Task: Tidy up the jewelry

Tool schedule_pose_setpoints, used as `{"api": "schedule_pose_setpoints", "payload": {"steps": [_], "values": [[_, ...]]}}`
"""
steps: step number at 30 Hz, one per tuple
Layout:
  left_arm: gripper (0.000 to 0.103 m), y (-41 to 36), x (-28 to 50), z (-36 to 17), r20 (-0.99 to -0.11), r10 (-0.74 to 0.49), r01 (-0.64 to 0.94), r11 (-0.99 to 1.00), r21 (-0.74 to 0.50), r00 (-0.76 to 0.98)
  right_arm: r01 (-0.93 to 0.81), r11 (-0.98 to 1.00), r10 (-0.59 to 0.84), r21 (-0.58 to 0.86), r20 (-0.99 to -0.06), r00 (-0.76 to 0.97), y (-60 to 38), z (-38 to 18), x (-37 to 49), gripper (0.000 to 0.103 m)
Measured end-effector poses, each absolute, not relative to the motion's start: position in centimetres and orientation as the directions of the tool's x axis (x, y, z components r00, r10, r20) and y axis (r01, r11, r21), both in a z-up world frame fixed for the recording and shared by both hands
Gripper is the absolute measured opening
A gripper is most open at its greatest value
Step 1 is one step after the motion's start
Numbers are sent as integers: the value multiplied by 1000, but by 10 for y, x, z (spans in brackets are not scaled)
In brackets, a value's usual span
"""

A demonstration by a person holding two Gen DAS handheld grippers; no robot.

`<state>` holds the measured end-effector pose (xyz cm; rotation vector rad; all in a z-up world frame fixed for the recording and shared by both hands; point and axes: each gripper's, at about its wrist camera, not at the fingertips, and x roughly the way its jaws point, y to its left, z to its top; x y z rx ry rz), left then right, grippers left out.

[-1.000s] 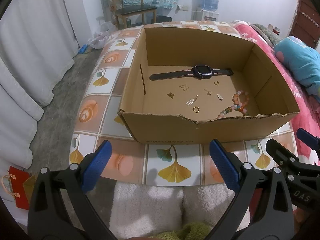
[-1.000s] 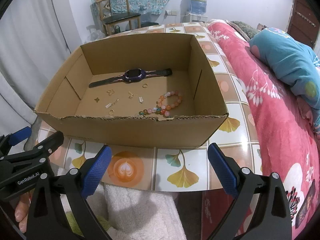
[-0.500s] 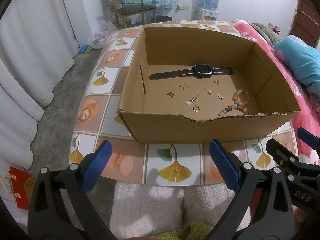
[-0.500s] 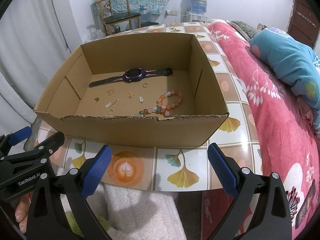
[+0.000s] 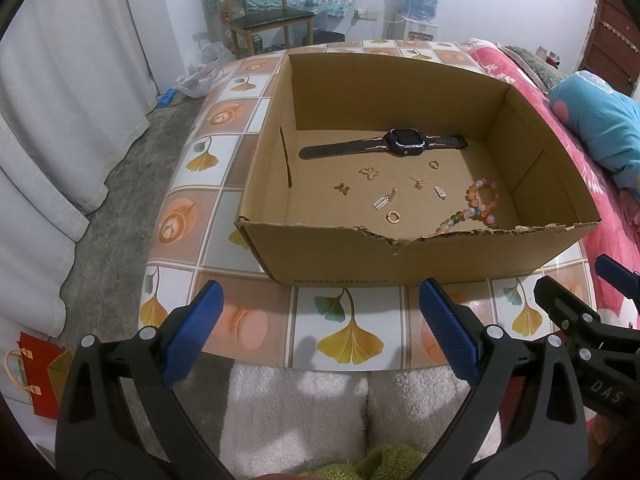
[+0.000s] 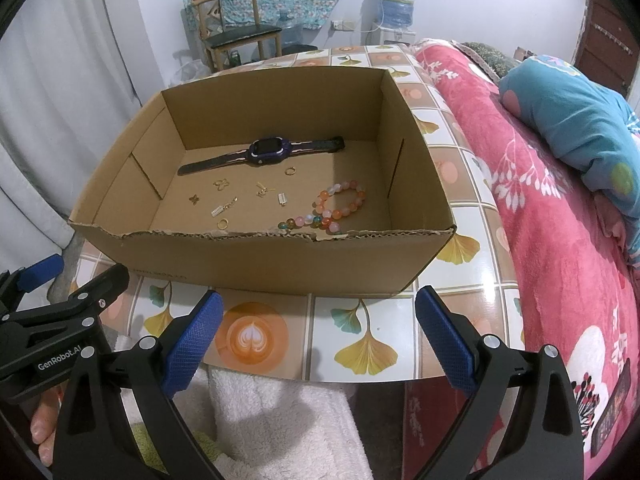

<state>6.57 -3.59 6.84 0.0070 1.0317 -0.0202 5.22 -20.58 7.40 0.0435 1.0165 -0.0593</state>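
An open cardboard box (image 5: 416, 258) (image 6: 260, 260) stands on a tiled table. Inside lie a dark smartwatch (image 5: 404, 143) (image 6: 269, 151), a beaded bracelet (image 5: 482, 202) (image 6: 340, 208), a gold ring (image 5: 393, 217) (image 6: 223, 223) and several small gold charms and earrings (image 5: 369, 173) (image 6: 221, 185). My left gripper (image 5: 316, 332) is open and empty, in front of the box's near wall. My right gripper (image 6: 316, 332) is open and empty, also in front of the box. Each gripper shows at the edge of the other's view.
The table (image 5: 348, 332) (image 6: 360, 340) has a leaf-patterned tile top. A bed with a red blanket (image 6: 560, 240) and blue pillow (image 6: 576, 120) is to the right. A white fluffy cloth (image 5: 296, 412) lies below the grippers. A chair (image 5: 264, 12) stands at the back.
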Motion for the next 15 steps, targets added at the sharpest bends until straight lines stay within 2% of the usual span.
{"api": "schedule_pose_setpoints", "payload": {"steps": [15], "values": [[95, -36, 66, 69, -857, -12, 19, 1000, -3, 514, 71, 997, -31, 8, -851, 525, -205, 74, 52, 94]]}}
